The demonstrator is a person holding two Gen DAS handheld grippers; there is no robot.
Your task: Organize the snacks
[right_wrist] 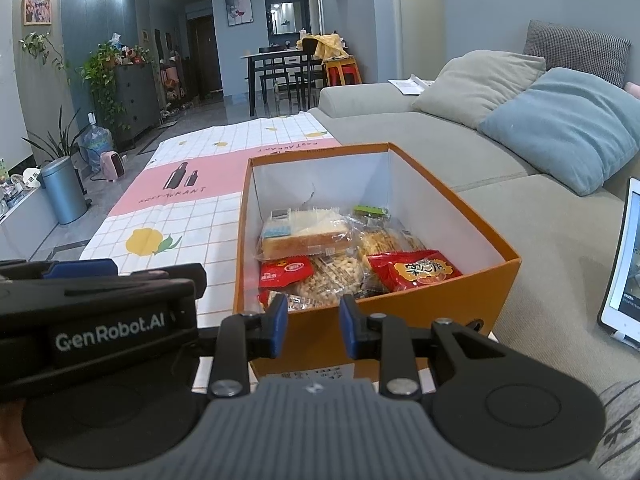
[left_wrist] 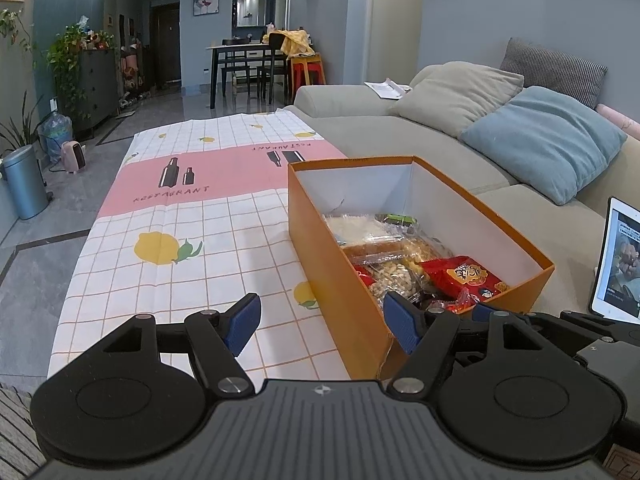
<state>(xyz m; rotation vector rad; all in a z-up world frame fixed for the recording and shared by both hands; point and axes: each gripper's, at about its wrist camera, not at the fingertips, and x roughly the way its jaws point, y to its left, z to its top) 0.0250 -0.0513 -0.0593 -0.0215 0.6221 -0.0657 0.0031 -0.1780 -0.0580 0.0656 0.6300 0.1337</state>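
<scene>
The orange box [right_wrist: 416,312] sits at the worktop's [left_wrist: 192,264] right edge, just beside the sofa [right_wrist: 520,216], open-topped, its near half filled with wrapped snacks: two red packets [right_wrist: 412,270] with print too small to read, a bread slice [right_wrist: 300,236], puffed pieces in clear wrap. The far half lies bare. The tablecloth left of the box is open, printed "RESTAURANT" twice. Left claw [left_wrist: 322,322] gapes wide, empty, straddling the box's near corner. Right claw [right_wrist: 313,326] stands narrowly parted, holding nothing, before the box's near wall; the neighbouring gripper reads "GenRobot.AI". One tablet [right_wrist: 624,260] leans at right
</scene>
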